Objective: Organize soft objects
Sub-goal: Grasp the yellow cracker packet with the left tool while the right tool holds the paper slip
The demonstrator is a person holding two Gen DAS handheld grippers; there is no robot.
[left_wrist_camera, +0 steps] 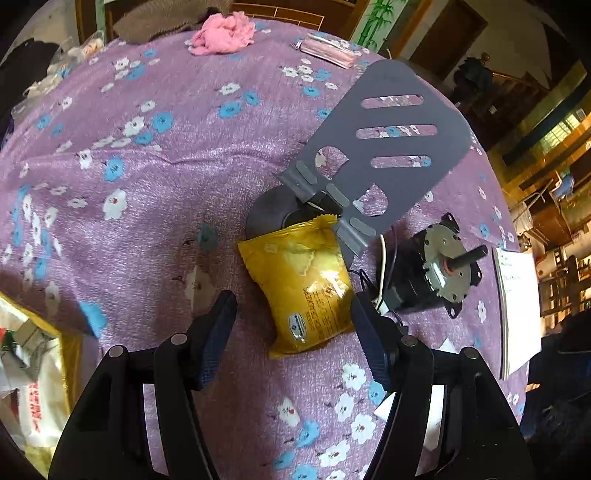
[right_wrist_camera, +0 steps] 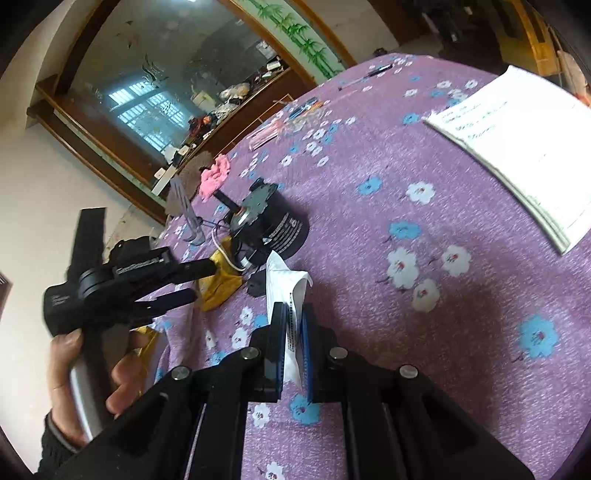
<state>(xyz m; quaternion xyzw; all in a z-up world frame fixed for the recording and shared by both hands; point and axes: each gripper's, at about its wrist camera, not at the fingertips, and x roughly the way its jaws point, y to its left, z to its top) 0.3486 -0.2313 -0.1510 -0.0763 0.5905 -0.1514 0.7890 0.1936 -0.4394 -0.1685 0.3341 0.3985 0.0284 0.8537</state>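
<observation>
A yellow snack packet (left_wrist_camera: 308,284) lies on the purple flowered cloth (left_wrist_camera: 155,221). My left gripper (left_wrist_camera: 293,317) is open, its jaws on either side of the packet's near end. In the right wrist view the left gripper (right_wrist_camera: 192,282) shows over the same packet (right_wrist_camera: 219,284). My right gripper (right_wrist_camera: 293,325) is shut on a white packet (right_wrist_camera: 290,288), held just above the cloth. A pink fluffy wad (left_wrist_camera: 223,33) lies at the far edge and also shows in the right wrist view (right_wrist_camera: 214,177).
A grey slotted fan blade (left_wrist_camera: 380,147) and a black motor (left_wrist_camera: 432,269) lie right behind the yellow packet. A white notebook (left_wrist_camera: 517,306) lies to the right. A pink pouch (left_wrist_camera: 332,51) lies at the back. A bag of packets (left_wrist_camera: 33,384) sits off the table's left edge.
</observation>
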